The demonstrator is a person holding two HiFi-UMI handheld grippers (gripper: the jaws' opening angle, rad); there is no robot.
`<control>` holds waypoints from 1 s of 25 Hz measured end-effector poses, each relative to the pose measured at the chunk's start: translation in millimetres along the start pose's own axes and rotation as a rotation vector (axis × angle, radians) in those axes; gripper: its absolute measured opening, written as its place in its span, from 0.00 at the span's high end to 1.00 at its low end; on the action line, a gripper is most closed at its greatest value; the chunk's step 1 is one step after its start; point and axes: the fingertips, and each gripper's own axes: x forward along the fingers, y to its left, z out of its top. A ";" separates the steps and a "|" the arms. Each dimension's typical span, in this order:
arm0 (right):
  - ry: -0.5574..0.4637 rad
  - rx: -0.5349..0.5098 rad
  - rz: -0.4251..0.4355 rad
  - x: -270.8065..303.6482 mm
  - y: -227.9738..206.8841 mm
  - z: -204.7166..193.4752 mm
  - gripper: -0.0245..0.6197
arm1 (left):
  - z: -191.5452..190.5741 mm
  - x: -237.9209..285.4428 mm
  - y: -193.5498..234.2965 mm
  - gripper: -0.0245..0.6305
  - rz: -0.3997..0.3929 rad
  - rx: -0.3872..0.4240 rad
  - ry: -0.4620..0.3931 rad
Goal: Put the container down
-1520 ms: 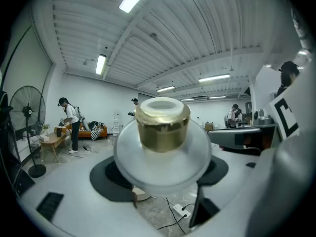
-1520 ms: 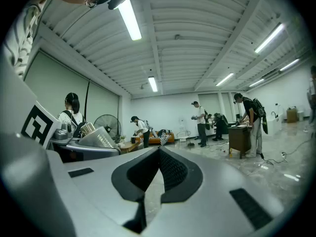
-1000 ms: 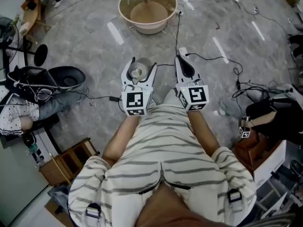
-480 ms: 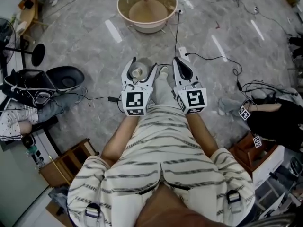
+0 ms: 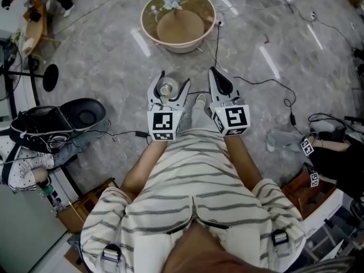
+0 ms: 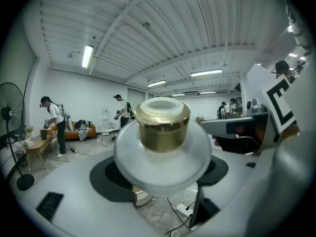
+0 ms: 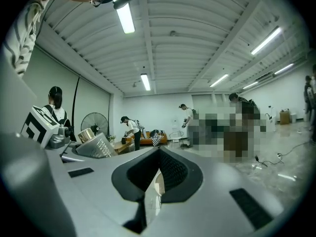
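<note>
Grey marbled floor (image 5: 102, 56) lies beneath the standing person. The left gripper (image 5: 173, 79) is clamped on the container (image 5: 166, 87), which sits between both pads, held above the floor with the jaws spread wide around it. Container: round, frosted whitish body, gold collar (image 6: 162, 127), pale top. The right gripper (image 5: 219, 81) is closed, with nothing in it. Each marker cube (image 5: 162, 125) carries a black-and-white square pattern.
</note>
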 end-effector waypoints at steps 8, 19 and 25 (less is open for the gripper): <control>0.018 0.016 0.003 69.7 -58.4 6.0 0.96 | 14.4 83.9 20.7 0.46 -0.004 0.002 0.018; 0.035 0.035 0.021 124.1 -123.9 -0.8 0.96 | 13.3 172.0 21.0 0.46 -0.008 0.001 0.048; 0.061 0.048 0.037 141.1 -124.2 -10.7 0.95 | -0.2 183.6 32.7 0.46 0.005 -0.019 0.092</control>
